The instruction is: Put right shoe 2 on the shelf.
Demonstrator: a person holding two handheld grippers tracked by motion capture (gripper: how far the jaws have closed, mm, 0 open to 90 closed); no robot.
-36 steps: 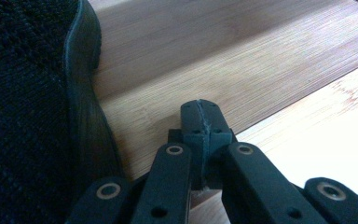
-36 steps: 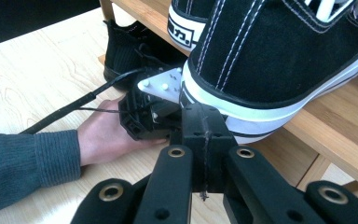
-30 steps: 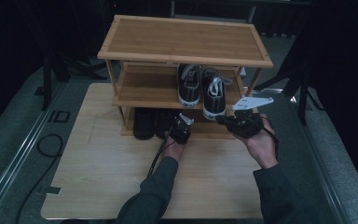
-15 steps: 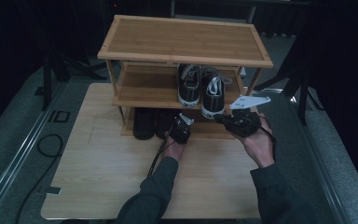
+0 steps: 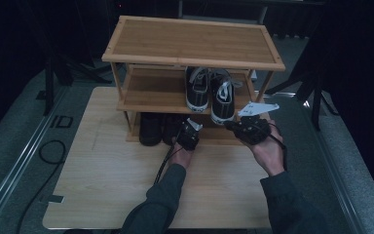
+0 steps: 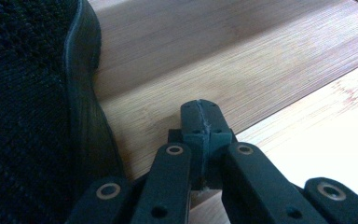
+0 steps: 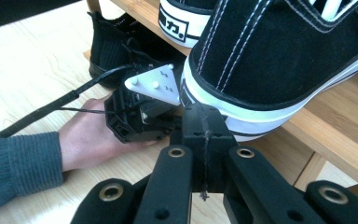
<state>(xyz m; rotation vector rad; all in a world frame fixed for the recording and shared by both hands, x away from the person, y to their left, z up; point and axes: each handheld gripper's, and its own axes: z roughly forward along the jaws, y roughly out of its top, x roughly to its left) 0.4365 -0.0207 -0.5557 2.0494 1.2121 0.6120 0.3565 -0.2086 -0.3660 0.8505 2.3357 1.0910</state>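
Note:
A three-level bamboo shoe rack [image 5: 190,44] stands on the wooden table [image 5: 102,180]. Two black-and-white sneakers [image 5: 197,90] [image 5: 222,97] sit heels-out on its middle shelf, and black shoes [image 5: 151,129] sit on the bottom shelf. My left gripper [image 5: 187,131] [image 6: 200,119] is shut and empty. It points at the bottom shelf board [image 6: 214,60], just beside a black knit shoe [image 6: 28,116]. My right gripper [image 5: 230,126] [image 7: 204,123] is shut with nothing in it, its tip right under the heel of the right-hand sneaker [image 7: 279,60]. The left gripper [image 7: 142,112] lies beyond it.
The rack's top shelf is bare. A rack post [image 5: 264,87] stands right of the sneakers. Cables trail from both grippers over the table toward me. Dark floor and stands surround the table.

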